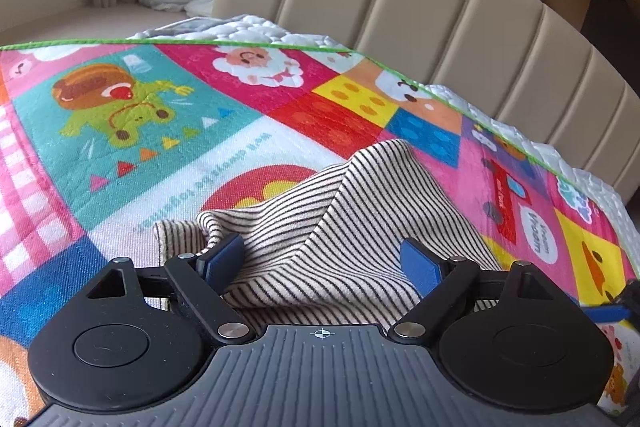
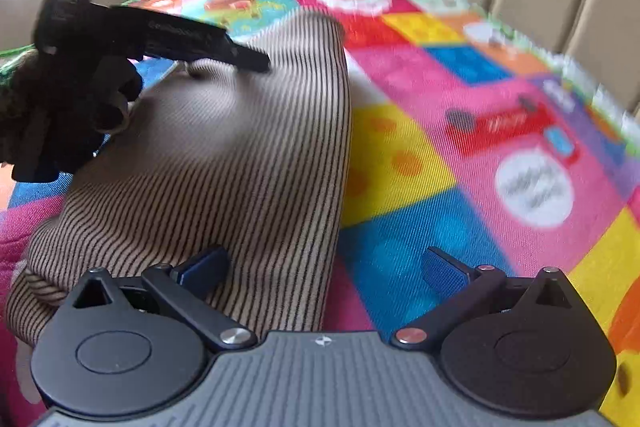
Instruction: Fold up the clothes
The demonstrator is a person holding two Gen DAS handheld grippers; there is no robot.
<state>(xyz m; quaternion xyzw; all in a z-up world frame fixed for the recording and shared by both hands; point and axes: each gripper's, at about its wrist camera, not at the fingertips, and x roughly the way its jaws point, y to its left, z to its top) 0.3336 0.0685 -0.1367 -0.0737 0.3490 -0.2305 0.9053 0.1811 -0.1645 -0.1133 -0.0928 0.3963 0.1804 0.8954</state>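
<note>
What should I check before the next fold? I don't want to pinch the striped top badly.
1. Left gripper jaws open: ok, pads stand apart.
2. Cloth between the left jaws: ok, a raised ridge of the striped top sits there, not yet pinched.
3. Right gripper jaws open: ok.
4. Right jaws over the top's edge: ok, one finger over cloth, the other over the play mat.
5. Top lying flat: not ok, it is bunched.
6. Single layer at each grip: cannot tell.
</note>
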